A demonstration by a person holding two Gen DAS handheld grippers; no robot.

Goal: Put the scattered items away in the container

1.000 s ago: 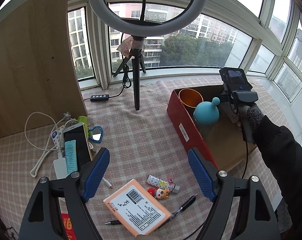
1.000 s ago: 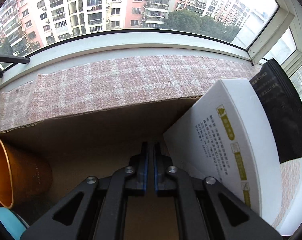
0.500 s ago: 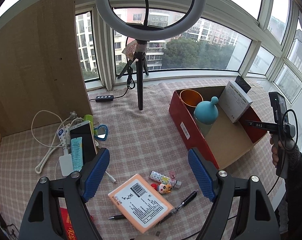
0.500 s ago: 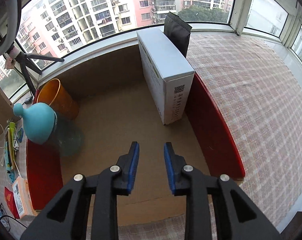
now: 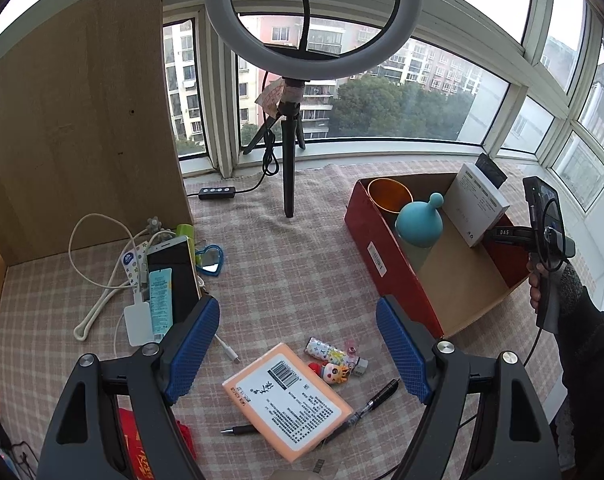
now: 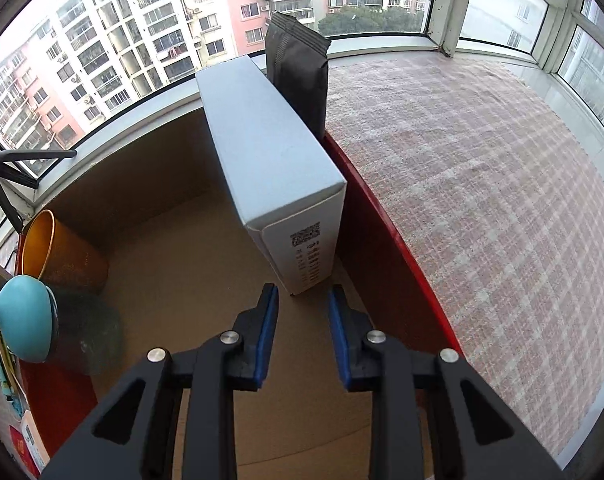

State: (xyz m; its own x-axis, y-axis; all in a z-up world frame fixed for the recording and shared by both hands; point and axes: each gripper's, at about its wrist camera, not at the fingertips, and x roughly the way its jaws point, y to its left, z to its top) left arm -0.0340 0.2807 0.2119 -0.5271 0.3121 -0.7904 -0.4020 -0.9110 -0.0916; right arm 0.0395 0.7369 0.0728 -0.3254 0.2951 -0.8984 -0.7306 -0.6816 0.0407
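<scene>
While the left gripper (image 5: 297,346) hung with its blue pads apart and nothing between them, a tangle of white cable (image 5: 97,276) and a smartphone (image 5: 173,276) lay at the left on the checked cloth (image 5: 293,264). Below it rested an orange rectangular packet with a printed label (image 5: 287,400), a black pen (image 5: 376,396) and small toy figures (image 5: 334,360). Farther right stood the red cardboard box (image 5: 376,252), holding an orange cup (image 5: 388,194), a teal round-bodied bottle (image 5: 420,224) and a white carton (image 5: 478,208) leaning on its far wall. Over that box the right gripper (image 6: 304,308) had just been opening, its jaws apart, empty, just short of the carton's end.
</scene>
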